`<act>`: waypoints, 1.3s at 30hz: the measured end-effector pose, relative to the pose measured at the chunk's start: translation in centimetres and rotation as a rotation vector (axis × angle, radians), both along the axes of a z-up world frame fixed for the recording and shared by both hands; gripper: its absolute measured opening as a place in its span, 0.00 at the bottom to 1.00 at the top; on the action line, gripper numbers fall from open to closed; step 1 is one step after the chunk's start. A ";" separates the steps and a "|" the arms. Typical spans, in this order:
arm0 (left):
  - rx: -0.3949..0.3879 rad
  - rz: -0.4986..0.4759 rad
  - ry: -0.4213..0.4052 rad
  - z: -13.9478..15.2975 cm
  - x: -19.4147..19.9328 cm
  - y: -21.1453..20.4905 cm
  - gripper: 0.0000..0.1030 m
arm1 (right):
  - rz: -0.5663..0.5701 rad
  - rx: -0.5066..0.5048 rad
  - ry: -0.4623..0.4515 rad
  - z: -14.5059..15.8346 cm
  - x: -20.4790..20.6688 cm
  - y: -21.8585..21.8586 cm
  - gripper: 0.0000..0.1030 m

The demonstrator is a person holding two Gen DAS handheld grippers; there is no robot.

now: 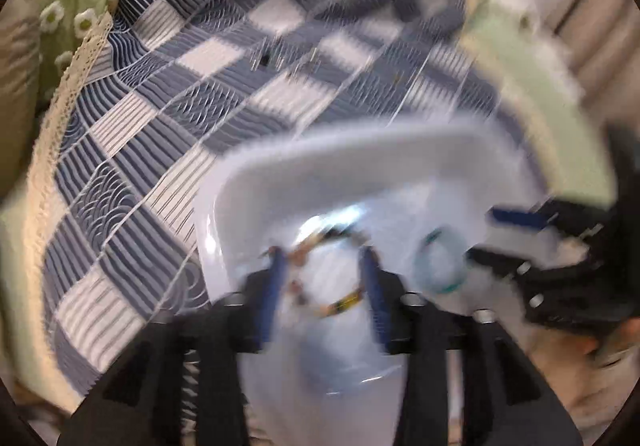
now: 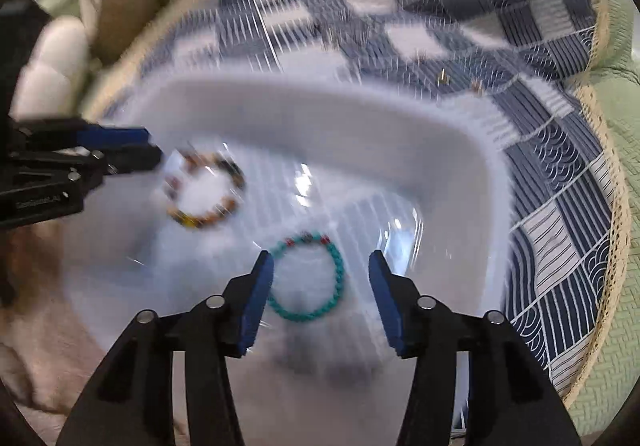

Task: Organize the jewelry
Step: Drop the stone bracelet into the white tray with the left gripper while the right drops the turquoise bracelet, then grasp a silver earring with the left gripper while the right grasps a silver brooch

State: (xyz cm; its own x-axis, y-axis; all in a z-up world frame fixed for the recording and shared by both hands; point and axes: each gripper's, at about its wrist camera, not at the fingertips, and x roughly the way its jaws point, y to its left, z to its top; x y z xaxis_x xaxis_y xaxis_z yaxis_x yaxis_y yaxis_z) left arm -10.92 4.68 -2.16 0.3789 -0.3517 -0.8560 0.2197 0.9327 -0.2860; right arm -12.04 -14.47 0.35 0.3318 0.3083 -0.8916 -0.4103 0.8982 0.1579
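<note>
both tongs hang over the white tray (image 2: pixel 320 106), each above a bracelet. the step in hand looks like the drop-off: two bracelets lie on the tray floor, and neither is pinched.

the right tongs (image 2: pixel 320 278) stand open, pads apart, with the teal bracelet (image 2: pixel 306 278) flat on the floor between and just ahead of them. its left side lies just beside the left pad; there is a clear gap to the right pad. nothing is gripped.

the left tongs (image 1: pixel 324 266) also stand open, blue pads apart. the brown bracelet (image 1: pixel 320 278) shows between them. this view is badly smeared, so whether a pad touches the beads i cannot tell, but from the right wrist the bracelet appears to lie loose on the floor just off the tong tips.

next move, as i judge it: lift both tongs straight up out of the tray, jaws held open so no bead snags, then go for what remains. a few small glinting bits (image 2: pixel 444 76) lie on the checked quilt (image 2: pixel 520 46) beyond the tray's far rim; they may be earrings, too small to tell.

room: the tray's far wall rises ahead of both tongs, and its corner curves round to the right of the right tongs. the two tongs are near each other, the left coming in from the right one's left side, so sideways moves are tight; upward is free. beyond the rim the quilt is open, out to its lace edge (image 2: pixel 600 118).
</note>
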 end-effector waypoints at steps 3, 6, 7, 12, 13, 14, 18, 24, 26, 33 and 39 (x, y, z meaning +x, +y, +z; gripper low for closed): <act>-0.117 0.053 -0.071 3.8 1.6 2.1 0.86 | -0.045 0.037 -0.109 4.5 1.8 -1.5 0.74; -0.071 0.095 -0.079 6.0 5.3 3.0 0.86 | -0.129 -0.034 -0.206 7.6 5.9 -2.6 0.81; -0.076 0.100 -0.081 6.4 6.6 3.2 0.86 | -0.155 -0.040 -0.213 8.1 7.4 -3.0 0.81; -0.053 0.152 -0.019 4.3 14.9 3.4 0.86 | -0.252 -0.054 -0.175 6.9 16.2 -4.3 0.81; -0.022 0.165 0.002 3.0 16.8 3.2 0.86 | -0.260 -0.064 -0.161 6.1 17.5 -4.3 0.81; 0.005 0.169 0.021 1.9 18.0 3.0 0.86 | -0.267 -0.082 -0.136 4.9 19.1 -4.2 0.81; 0.066 0.156 0.102 -2.7 22.2 1.9 0.85 | -0.267 -0.127 -0.067 0.2 22.9 -3.8 0.81; 0.130 0.124 0.146 -6.6 26.2 0.8 0.85 | -0.316 -0.147 0.049 -5.7 25.1 -4.9 0.81; 0.158 0.118 0.150 -7.1 27.4 0.4 0.85 | -0.320 -0.168 0.063 -6.6 25.4 -5.0 0.81; 0.200 0.091 0.211 -9.7 28.4 -0.7 0.64 | -0.311 -0.197 0.069 -7.5 26.1 -5.0 0.81; 0.218 0.093 0.193 -9.8 28.3 -0.9 0.52 | -0.319 -0.192 0.093 -8.5 26.7 -5.4 0.76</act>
